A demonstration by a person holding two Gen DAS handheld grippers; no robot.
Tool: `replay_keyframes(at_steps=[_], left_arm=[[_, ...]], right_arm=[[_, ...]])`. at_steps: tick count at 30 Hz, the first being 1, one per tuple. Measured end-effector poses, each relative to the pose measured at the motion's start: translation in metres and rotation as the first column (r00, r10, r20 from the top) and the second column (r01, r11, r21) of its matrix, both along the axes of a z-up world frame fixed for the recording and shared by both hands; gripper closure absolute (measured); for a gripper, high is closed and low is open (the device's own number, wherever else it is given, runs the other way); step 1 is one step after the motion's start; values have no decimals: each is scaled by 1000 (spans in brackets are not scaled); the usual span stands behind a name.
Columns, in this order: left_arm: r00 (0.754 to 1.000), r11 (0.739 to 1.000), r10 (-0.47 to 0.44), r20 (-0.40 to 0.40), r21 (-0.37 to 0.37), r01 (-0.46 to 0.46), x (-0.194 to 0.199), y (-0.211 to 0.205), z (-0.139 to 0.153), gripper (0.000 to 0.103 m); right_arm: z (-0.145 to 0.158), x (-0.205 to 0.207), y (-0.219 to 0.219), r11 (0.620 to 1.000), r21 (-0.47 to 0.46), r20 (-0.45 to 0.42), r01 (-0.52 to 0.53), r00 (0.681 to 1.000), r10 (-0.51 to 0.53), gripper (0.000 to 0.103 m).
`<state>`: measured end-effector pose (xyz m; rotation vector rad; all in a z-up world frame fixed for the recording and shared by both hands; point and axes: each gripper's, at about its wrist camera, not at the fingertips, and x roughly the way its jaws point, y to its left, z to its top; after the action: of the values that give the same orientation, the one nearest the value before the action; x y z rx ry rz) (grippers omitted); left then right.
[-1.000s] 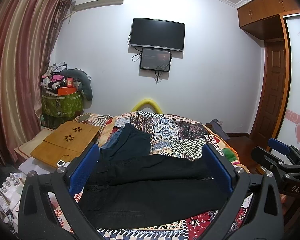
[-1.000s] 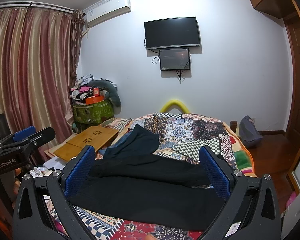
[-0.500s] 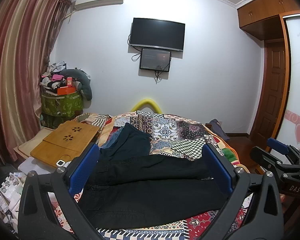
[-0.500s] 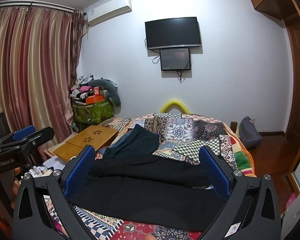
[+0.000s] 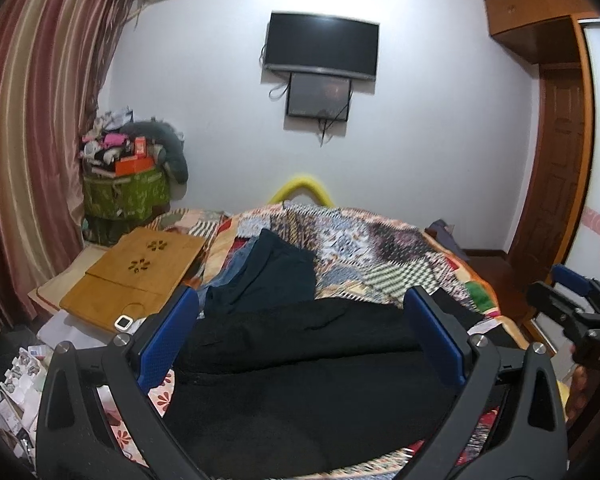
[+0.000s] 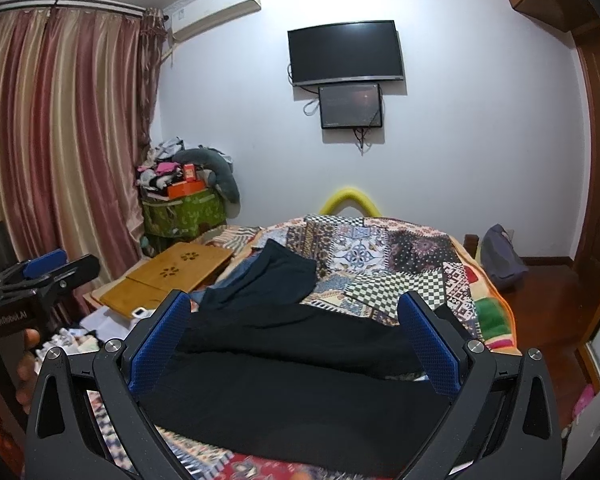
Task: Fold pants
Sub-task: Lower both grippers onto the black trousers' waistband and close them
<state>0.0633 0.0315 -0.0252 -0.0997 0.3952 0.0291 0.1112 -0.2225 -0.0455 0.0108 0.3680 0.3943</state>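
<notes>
Hovering over the bed (image 5: 400,248), both tools spread wide and holding nothing: left tool (image 5: 300,340) frames the pants (image 5: 300,380) in lower centre of its view, right tool (image 6: 296,340) does the same in its own. Pants lie flat across the near end of the bed on the patchwork quilt (image 6: 380,256), legs running left-right, apparently one leg lapped over the other, unfolded lengthwise. A second dark garment (image 6: 276,276) sits just behind them at centre frame, touching or overlapping the far edge, can't tell which. Risks, my read: pinching that garment or the quilt along with the pants, since all is dark and edges blur together; grabbing one layer only, so the legs split on lift; uneven grip points between tools, giving a skewed fold. Wooden tray (image 5: 140,268) at left looks well clear.
</notes>
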Motion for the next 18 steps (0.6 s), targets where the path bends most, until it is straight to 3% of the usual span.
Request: replay_keyframes(at_steps=[11,18], left_arm=[[975,998,55,-213,43,-47,113,76,-41,0],[918,993,118,-378,55,-104,188,134,-94,0]], right_arm=[[-34,82,2,998,-58,-112,-21,994,15,0],[-67,147,7,991,-123,-221,-55,975,27,0]])
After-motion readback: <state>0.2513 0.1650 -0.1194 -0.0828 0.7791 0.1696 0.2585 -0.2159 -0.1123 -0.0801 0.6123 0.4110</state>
